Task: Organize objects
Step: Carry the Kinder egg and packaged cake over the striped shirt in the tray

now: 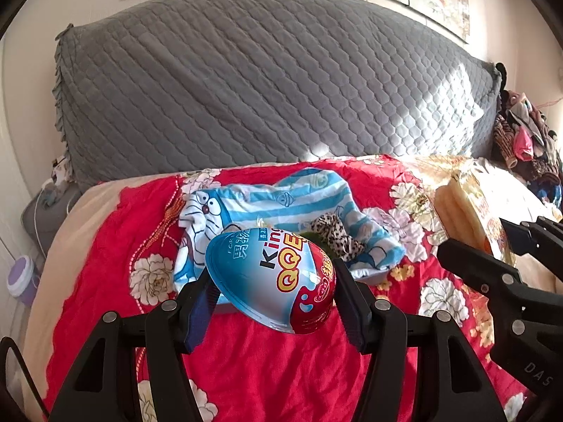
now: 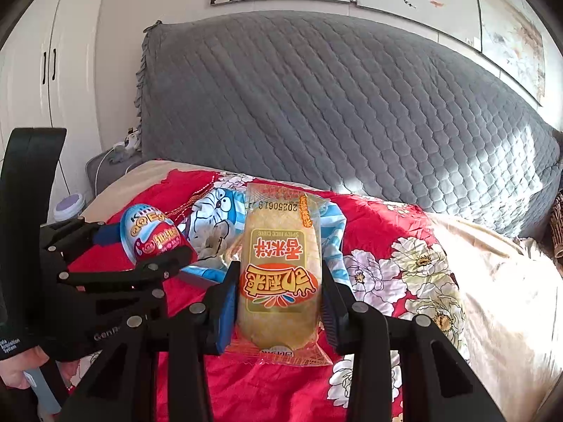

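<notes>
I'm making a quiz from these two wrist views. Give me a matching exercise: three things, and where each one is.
Things:
1. egg-shaped candy pack
2. rice cake packet
3. Doraemon cloth

Places:
a. lying on the red floral bedspread
b. clamped in the left gripper
c. clamped in the right gripper

Pairs: 1-b, 2-c, 3-a
</notes>
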